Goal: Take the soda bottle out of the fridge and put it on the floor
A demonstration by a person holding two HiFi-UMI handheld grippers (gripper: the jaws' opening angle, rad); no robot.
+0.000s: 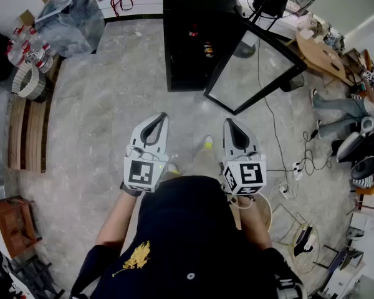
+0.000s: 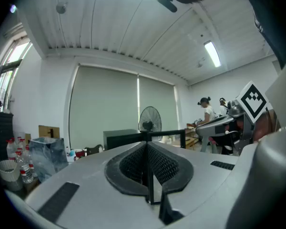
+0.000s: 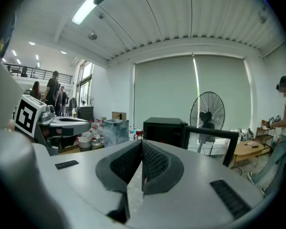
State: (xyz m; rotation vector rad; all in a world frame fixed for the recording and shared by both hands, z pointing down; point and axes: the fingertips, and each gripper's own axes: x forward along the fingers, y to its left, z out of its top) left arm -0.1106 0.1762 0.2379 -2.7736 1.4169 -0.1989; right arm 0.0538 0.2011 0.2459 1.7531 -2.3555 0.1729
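Blk fridge [image 1: 193, 5], grey marbled floor [image 1: 112, 123], left gripper [image 1: 161, 117] & right gripper [image 1: 228, 122] lt grey w/ blk-white square patterning.

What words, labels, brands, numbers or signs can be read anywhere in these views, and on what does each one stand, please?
No text is readable.
Left hand-held gripper, right hand-held gripper: the marker cubes carry only black-and-white squares.
Drink containers in the fridge: labels too small.
Water bottles: labels too small.
Shirt emblem: gold design, no legible letters.
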